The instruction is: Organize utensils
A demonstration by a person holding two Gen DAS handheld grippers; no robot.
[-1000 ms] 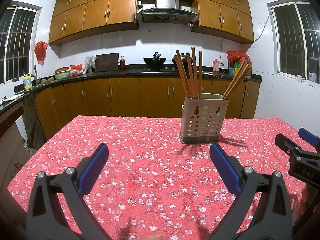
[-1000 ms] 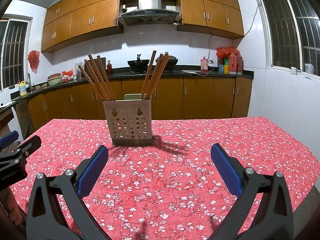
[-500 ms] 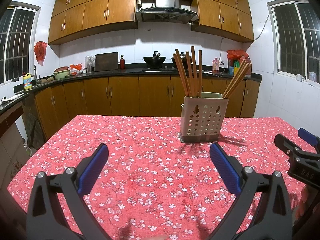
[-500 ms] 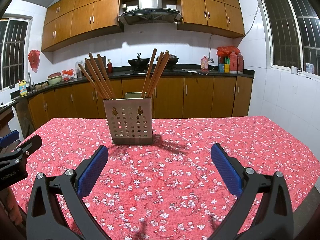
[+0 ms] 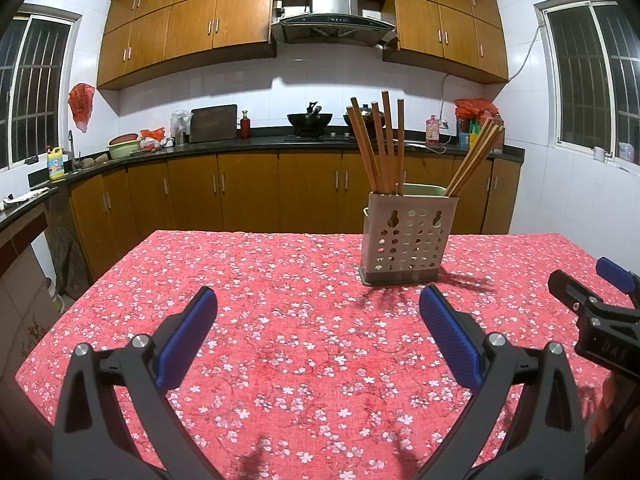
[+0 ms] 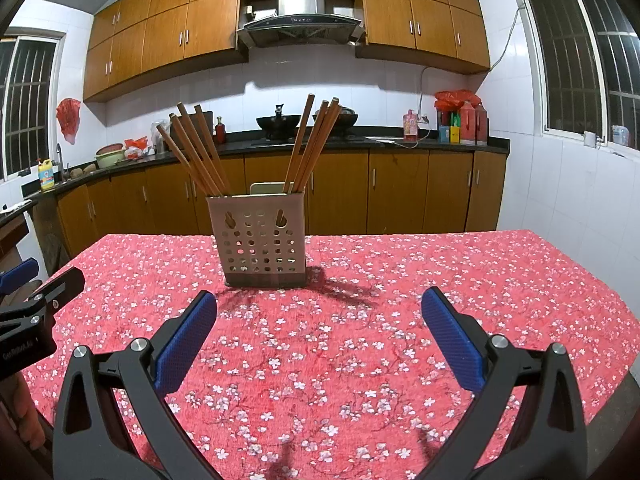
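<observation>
While chopsticks (image 6: 198, 152) fill the holder (image 6: 262, 236), left hand-held gripper (image 6: 20, 320) reads "GenRobot.Ai"

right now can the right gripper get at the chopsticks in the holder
Probably yes. The right gripper is open and empty, the holder stands just ahead of it, and only bare tablecloth lies between. The chopsticks lean out above the rim.

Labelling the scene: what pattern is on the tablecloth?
Red tablecloth with small white-pink blossoms, clearest in the right wrist view.
</observation>
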